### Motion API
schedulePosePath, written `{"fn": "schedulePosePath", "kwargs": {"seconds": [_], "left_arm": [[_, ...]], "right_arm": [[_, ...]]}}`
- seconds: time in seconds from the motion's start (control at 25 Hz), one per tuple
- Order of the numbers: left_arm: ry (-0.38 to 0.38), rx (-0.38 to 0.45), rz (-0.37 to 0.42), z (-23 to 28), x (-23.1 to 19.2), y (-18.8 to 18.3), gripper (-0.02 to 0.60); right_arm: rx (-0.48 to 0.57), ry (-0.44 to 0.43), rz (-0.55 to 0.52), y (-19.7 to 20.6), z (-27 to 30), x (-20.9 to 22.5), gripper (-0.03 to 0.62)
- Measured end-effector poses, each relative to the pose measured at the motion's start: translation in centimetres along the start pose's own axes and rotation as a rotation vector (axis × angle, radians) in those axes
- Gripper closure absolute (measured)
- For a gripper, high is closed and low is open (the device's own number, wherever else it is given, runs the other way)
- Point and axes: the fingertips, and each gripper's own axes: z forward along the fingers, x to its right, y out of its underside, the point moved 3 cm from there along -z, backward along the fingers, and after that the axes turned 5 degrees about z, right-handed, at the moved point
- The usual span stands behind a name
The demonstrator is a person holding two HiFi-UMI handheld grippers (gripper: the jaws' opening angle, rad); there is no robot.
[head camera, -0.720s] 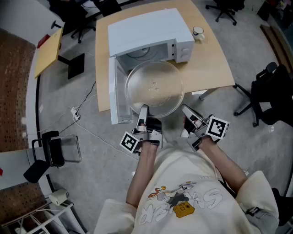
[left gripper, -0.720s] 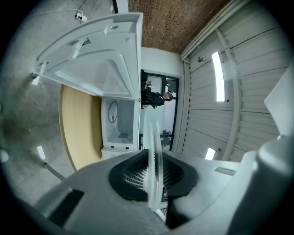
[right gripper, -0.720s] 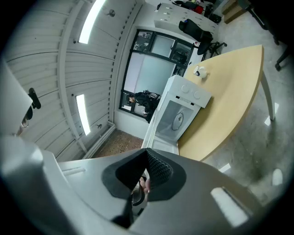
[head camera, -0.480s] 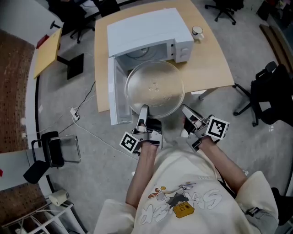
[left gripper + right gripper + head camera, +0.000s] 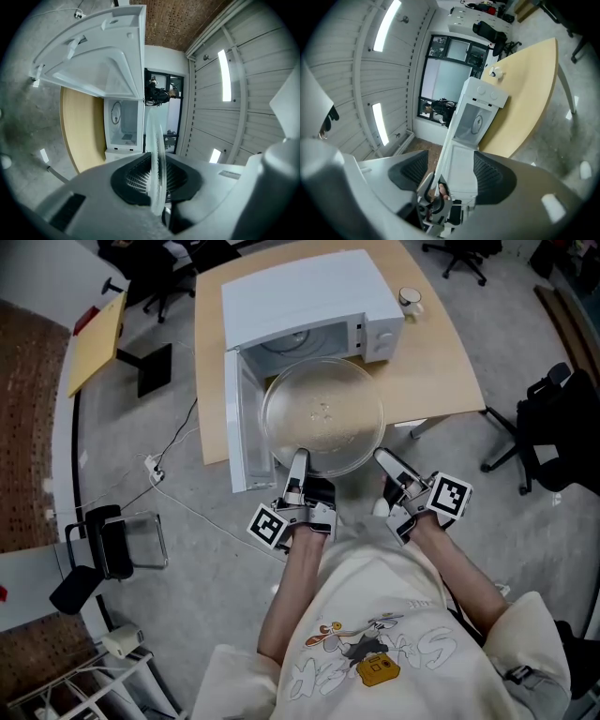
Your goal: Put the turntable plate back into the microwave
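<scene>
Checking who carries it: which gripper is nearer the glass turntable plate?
Left. The left gripper is clamped on the plate's near rim; the right gripper is open, just beside its right rim.

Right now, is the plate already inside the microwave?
No, the turntable plate sits outside the open microwave, its near rim clamped in the left tongs.

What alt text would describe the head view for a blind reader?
Seen from above, a person's left gripper clamps the near rim of a glass turntable plate, held before an open white microwave on a wooden table. The right gripper is open nearby.
</scene>
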Motion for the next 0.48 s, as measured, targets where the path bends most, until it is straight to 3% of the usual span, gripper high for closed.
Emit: {"fn": "schedulePosePath", "kwargs": {"seconds": [0.04, 0.16, 0.4, 0.48], "left_arm": [[0.0, -0.003, -0.003, 0.2, 0.0, -0.1, 0.546], [-0.002, -0.021, -0.015, 0.8, -0.3, -0.4, 0.541], [-0.011, -0.07, -0.016, 3.1, -1.6, -1.4, 0.534], [-0.011, -0.076, -0.023, 4.0, -2.5, -2.2, 0.535]], "right_arm": [[0.005, 0.021, 0.002, 0.0, 0.3, 0.5, 0.287], [0.008, 0.022, 0.039, 0.2, 1.6, 0.9, 0.296], [0.008, 0.017, 0.04, 0.8, 6.1, 1.3, 0.408], [0.019, 0.024, 0.017, 0.4, 7.4, 1.9, 0.474]]}}
